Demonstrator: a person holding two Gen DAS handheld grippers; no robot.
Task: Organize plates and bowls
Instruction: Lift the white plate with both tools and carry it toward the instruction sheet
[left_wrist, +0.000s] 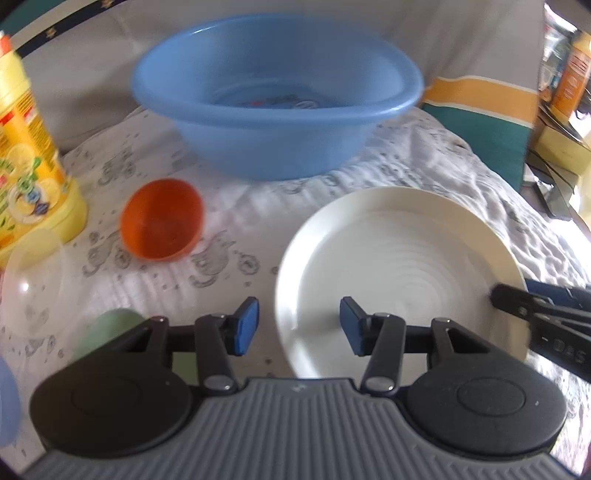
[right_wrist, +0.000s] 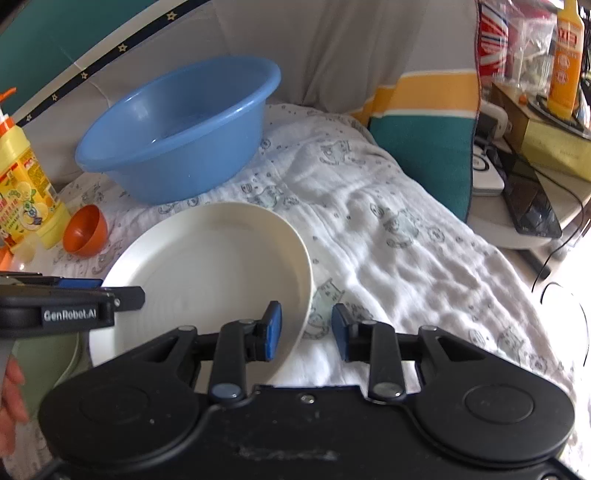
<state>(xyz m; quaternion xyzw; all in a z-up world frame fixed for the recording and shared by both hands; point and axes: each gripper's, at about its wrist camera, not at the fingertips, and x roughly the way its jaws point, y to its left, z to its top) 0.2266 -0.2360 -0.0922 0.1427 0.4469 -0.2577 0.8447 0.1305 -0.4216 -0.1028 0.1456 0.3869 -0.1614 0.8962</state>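
A large white plate (left_wrist: 399, 258) (right_wrist: 207, 258) lies on a printed white cloth. In the left wrist view my left gripper (left_wrist: 299, 326) straddles the plate's near-left rim, one blue pad over the plate and the other off it. Neither pad touches, so it is open. In the right wrist view my right gripper (right_wrist: 306, 330) straddles the right rim with a gap on both sides, also open. Each gripper shows in the other's view, the right gripper (left_wrist: 506, 295) at the plate's right edge and the left gripper (right_wrist: 123, 293) at its left. An orange bowl (left_wrist: 162, 219) (right_wrist: 85, 230) sits left of the plate.
A blue basin (left_wrist: 277, 96) (right_wrist: 177, 129) stands behind the plate. A yellow detergent bottle (left_wrist: 26, 147) and a clear bowl (left_wrist: 33, 280) are at the left. A pale green dish (left_wrist: 110, 328) (right_wrist: 44, 362) lies near the left gripper. A striped cushion (right_wrist: 424, 129) and cluttered desk (right_wrist: 535, 184) are on the right.
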